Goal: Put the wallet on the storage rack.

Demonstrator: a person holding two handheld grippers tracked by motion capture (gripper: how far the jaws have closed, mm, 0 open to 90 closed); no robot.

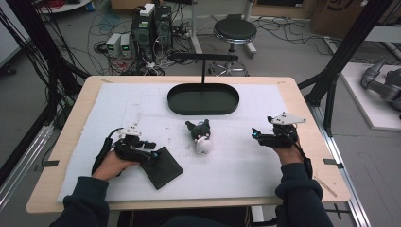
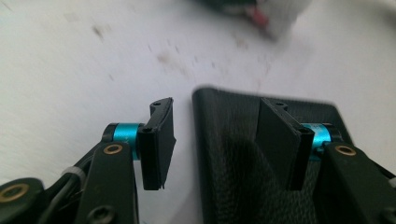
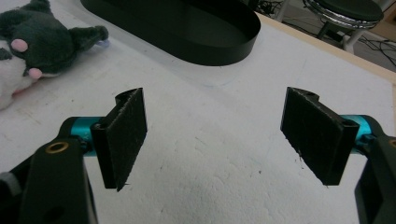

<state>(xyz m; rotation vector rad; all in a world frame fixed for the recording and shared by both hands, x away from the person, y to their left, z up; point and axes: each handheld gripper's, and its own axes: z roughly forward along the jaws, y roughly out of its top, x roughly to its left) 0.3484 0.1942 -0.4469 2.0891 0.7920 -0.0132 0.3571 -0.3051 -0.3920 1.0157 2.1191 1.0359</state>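
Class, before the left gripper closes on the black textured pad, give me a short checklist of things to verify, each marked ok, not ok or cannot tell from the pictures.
1. Left gripper open: ok, jaws stand apart.
2. Black pad between the jaws: not ok; one jaw is over the pad, the other beside its edge over the white mat.
3. Pad lying flat on the mat: ok in the high view.
4. Plush toy out of the way: ok, it lies apart from the pad.
5. Right gripper open and holding nothing: ok.
6. Jaw height above the pad: cannot tell.
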